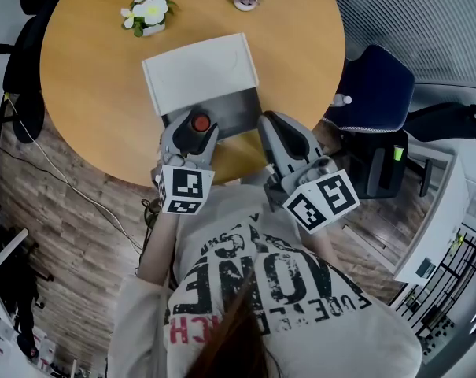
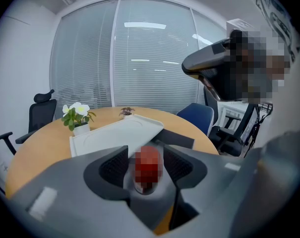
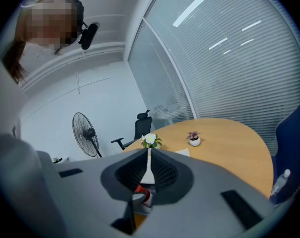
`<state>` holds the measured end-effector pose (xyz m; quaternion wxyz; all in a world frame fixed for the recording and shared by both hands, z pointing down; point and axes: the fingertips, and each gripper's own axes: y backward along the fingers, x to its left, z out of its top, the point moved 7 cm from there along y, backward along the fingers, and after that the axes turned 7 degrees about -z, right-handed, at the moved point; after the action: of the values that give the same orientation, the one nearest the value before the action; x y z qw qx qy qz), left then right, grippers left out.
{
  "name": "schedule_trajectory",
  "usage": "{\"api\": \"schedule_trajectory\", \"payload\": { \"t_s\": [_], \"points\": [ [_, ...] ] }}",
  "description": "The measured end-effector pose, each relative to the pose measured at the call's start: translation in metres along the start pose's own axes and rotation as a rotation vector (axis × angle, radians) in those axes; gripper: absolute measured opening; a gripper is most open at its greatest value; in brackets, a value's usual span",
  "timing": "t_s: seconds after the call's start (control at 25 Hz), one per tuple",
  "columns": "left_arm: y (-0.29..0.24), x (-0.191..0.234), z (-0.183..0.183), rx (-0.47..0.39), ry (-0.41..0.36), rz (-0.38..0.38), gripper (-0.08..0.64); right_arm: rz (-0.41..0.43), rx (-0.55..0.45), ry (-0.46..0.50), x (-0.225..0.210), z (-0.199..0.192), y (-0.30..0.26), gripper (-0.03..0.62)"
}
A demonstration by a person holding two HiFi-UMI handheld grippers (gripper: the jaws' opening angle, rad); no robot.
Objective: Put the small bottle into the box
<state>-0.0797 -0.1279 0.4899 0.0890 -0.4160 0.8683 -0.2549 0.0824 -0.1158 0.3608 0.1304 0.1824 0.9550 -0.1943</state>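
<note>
Closest to the lens, my left tool (image 2: 146, 155) stands released, its pads spread wide to either side of the small bottle (image 1: 200, 122) and pressing on neither side of it. The red-capped bottle is upright at the near left corner of the box (image 1: 236, 115), inside its grey well as far as I can judge, though I cannot see whether its base sits flat on the floor of the well. The white lid (image 1: 200, 71) lies open on the far side. My right tool (image 3: 149, 170) is clenched on nothing, held just beside the box's near right corner.

As I read it, the main risk is in backing out. The bottle is still between my left pads, so if I pull away at a slant or roll the wrist, one pad could catch the cap and tip the bottle. From that corner it could fall over the near wall. The box sits close to the near edge of the bench (image 1: 96, 93), so a bottle that falls outward may roll off onto the floor. A nudge from my right tool could also shift the box under the bottle and topple it.
</note>
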Motion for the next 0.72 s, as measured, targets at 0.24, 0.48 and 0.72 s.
{"api": "schedule_trajectory", "payload": {
  "t_s": [0.24,0.48,0.72],
  "points": [
    [0.007,0.0,0.016,-0.042,0.018,-0.001,0.212,-0.01,-0.015,-0.014,-0.002,-0.001,0.009,0.025],
    [0.02,-0.001,0.039,-0.117,0.018,0.027,0.151,-0.015,-0.041,-0.027,-0.006,-0.002,0.017,0.025],
    [0.025,-0.002,0.05,-0.15,0.006,0.096,0.066,0.006,-0.062,-0.04,-0.013,0.001,0.02,0.024]
  ]
}}
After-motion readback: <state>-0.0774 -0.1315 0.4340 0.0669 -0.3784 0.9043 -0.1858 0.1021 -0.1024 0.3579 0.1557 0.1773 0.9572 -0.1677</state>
